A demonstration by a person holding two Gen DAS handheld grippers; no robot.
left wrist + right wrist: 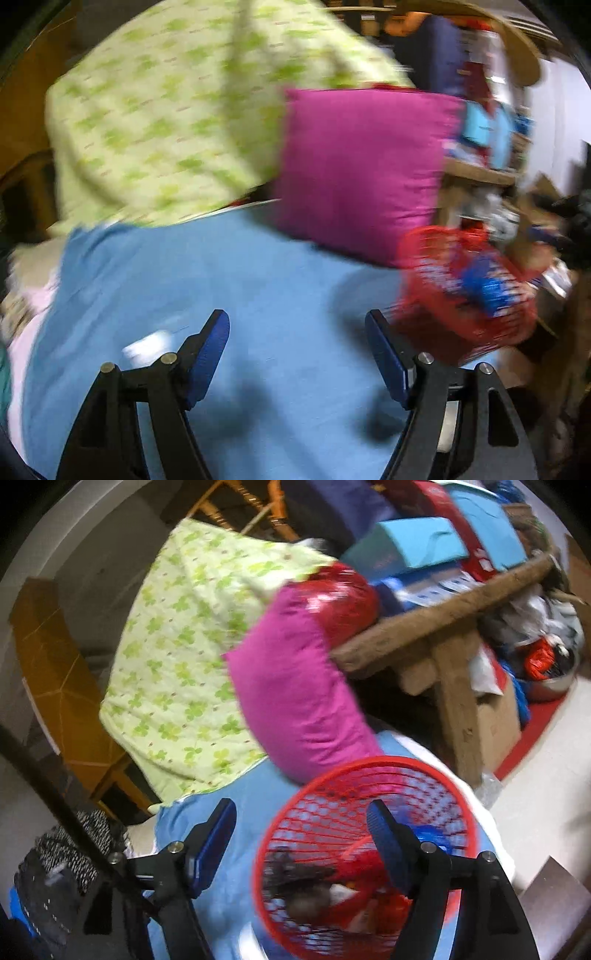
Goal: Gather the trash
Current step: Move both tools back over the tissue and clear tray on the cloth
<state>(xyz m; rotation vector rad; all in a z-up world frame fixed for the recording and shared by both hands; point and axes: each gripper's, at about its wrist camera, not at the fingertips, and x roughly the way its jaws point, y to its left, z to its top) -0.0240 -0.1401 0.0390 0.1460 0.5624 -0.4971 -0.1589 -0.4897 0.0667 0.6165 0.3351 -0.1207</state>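
A red mesh basket [369, 762] stands on the blue sheet [229, 904] and holds several pieces of trash: a red wrapper [364, 864], a blue piece [432, 834] and a dark clump [295, 871]. My right gripper [301, 806] hangs open just above it, one finger over the basket's inside, nothing between the pads. In the blurred left wrist view the basket [424, 280] is at the right. My left gripper [295, 321] is open and empty over the blue sheet [221, 266]. A small white scrap [146, 347] lies left of its left finger.
A pink cushion [362, 166] leans behind the basket, beside a green clover quilt [177, 657]. A wooden bench [443, 627] piled with boxes stands at the right, with a cardboard box [498, 720] and a metal bowl [550, 686] below it. Pale floor [546, 775] lies to the right.
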